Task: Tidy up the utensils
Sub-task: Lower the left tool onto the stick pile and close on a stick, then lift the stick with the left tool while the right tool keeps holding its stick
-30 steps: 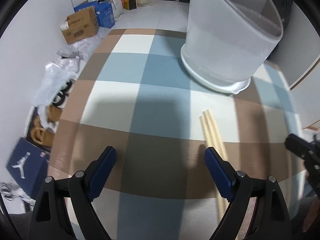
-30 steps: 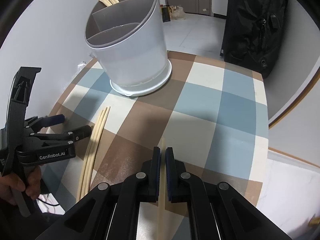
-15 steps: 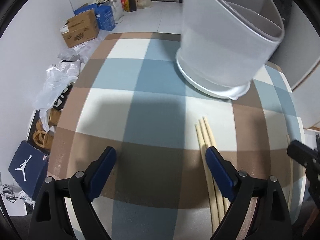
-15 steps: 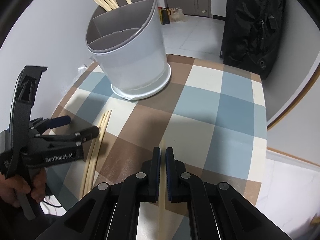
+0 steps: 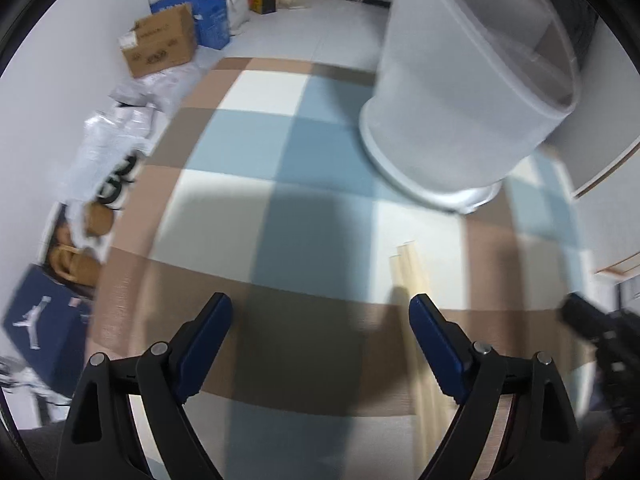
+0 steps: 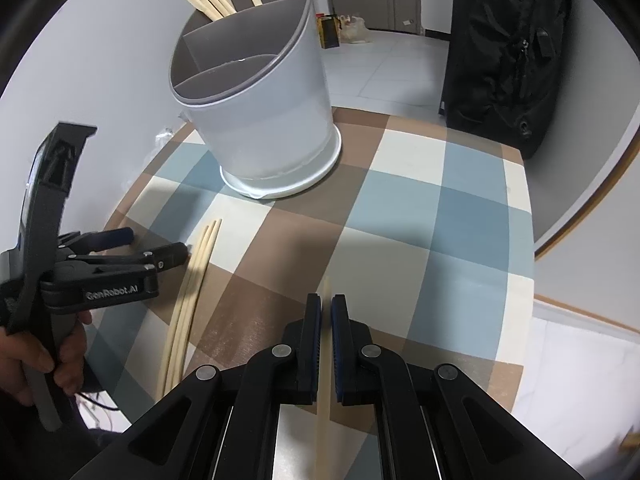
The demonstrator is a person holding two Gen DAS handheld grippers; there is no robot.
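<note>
**One chopstick gripped, three waiting**

While our checked bench (image 6: 460,216) carries the divided holder (image 6: 256,100), our left tool (image 5: 320,320), spread wide, has edged nearer the loose chopsticks (image 6: 192,284) lying beside it. Our right tool (image 6: 326,320) stays clenched on a single chopstick (image 6: 325,380), probably bound for the holder.

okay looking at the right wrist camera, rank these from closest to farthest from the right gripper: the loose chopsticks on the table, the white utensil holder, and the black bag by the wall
1. The loose chopsticks, flat on the checkered table, left of the right gripper.
2. The white utensil holder, standing farther back on the table, ahead and left.
3. The black bag, off the table by the far wall, ahead and right.
</note>
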